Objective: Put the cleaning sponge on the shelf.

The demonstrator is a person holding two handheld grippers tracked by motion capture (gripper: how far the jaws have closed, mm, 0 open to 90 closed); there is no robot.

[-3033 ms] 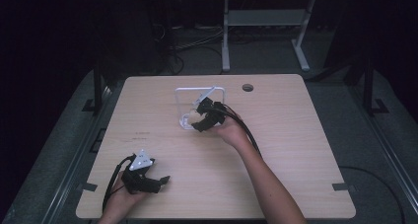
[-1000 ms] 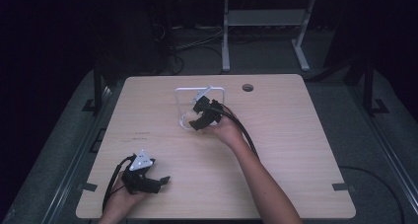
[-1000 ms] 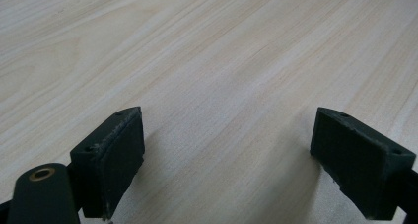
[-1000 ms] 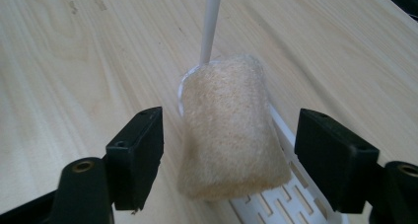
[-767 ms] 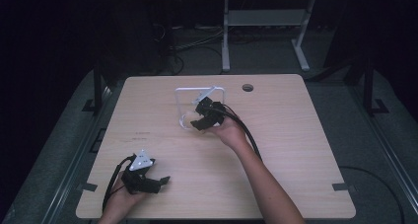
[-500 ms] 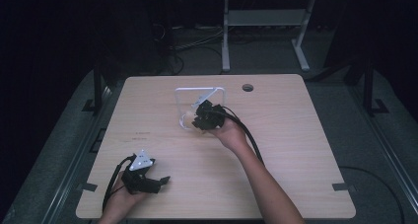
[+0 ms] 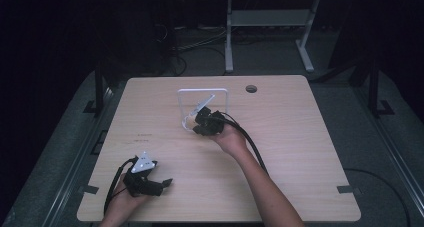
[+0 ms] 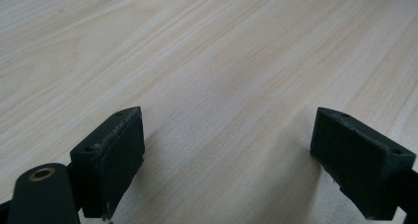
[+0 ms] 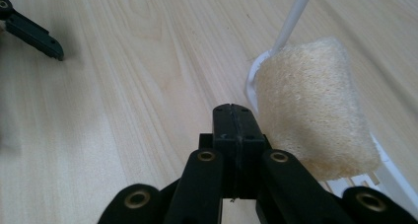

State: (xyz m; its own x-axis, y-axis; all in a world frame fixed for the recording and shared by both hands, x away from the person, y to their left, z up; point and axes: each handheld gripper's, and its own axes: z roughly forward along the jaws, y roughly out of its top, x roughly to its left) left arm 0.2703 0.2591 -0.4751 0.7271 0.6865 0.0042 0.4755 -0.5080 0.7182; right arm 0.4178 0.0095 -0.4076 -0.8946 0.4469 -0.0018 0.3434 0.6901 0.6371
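Dark room, plain light-wood desk, little on it besides our kit.

Sponge brush: a tan loofah head on a thin white handle. It sits past the desk's middle, toward the far edge, at the near-left corner of a white wire rack. The head's near end is touching or just over the rack slats; we can't tell which.

Handling, as we judge it:
- Light. It won't load the grip.
- The head is soft and coarse. It will squash under the pads but shouldn't slip.
- The handle is stiff, smooth and thin, so it could roll or twist in a pinch.
- The best hold is across the head's short width, or on the handle right at the head. A hold far up the handle will let the head swing.

Orientation: the long axis runs head to handle. The head is toward the near-left, and the handle points away toward the far edge, slightly right. It seems to rise over the rack, but we can't tell if it rests on the rim.

Right gripper: its jaws have just been closing and are now pressed together, with nothing visible between the pads. The head lies just beside them and is not pinched, so this looks like a miss or a nudge. We'd reopen and shift over the head.

Left gripper: parked near the desk's near-left corner, jaws spread wide over bare wood and holding nothing.

A cable hole sits by the far edge, right of the rack and well apart from the brush.
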